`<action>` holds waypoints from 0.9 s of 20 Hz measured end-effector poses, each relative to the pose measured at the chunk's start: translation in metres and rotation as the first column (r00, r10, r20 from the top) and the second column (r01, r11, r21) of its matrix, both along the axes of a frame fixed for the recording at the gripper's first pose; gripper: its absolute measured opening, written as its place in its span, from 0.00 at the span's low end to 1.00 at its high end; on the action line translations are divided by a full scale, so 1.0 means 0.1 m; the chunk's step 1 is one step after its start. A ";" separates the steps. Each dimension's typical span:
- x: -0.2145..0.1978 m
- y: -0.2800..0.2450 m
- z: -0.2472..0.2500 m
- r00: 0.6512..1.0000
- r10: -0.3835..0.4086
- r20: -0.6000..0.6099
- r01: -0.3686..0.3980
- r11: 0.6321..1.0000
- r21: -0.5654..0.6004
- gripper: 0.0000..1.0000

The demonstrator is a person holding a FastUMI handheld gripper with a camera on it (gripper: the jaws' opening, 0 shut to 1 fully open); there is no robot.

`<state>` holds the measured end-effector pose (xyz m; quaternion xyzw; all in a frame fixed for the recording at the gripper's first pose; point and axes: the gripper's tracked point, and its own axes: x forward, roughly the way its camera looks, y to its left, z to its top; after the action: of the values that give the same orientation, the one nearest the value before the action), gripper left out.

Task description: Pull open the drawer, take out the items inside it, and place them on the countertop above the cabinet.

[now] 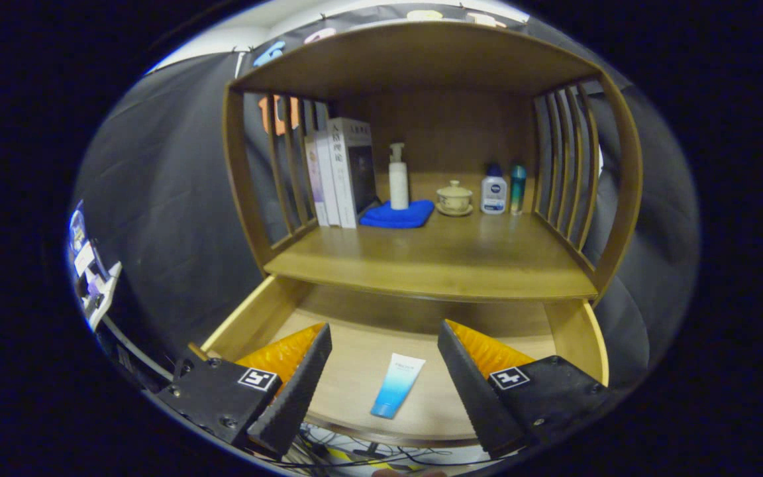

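- gripper view: the hand-held gripper [385, 371] is spread wide, its two fingers apart and gripping nothing, poised above the pulled-out light wooden drawer [259, 311].
- the drawer stands open below the brown wooden countertop [434, 262] of the cabinet, so the first step of the task looks done.
- a white-to-blue gradient squeeze tube [397, 385] lies flat on the drawer floor, between the two fingers and near the drawer's front edge, cap end toward the front; the fingers straddle it, probably to line up a grasp across its narrow body.
- no other item can be seen in the drawer.
- relative to the tube, everything else sits up and beyond, at the back of the countertop: upright pale books [342, 172], a white pump bottle [398, 177] standing on a folded blue cloth [397, 214], a small lidded ceramic cup on a saucer [454, 198], a white bottle with a blue cap [493, 189] and a slim teal bottle [518, 189].
- the countertop's bare front half seems the likely place to set the tube down.
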<state>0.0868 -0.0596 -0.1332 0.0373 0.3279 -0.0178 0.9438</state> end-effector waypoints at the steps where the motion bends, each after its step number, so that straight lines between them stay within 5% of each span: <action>1: 0.02 -0.02 -0.11 0.998 -0.011 -0.062 0.011 1.000 0.006 1.00; 6: 0.05 0.04 -0.61 0.954 0.001 -0.301 0.026 0.996 0.088 1.00; 18: 0.10 0.04 -1.26 0.819 -0.001 -0.574 0.067 0.993 0.094 1.00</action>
<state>0.0964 -0.0560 -0.2589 0.0877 0.5958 -0.0268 0.7979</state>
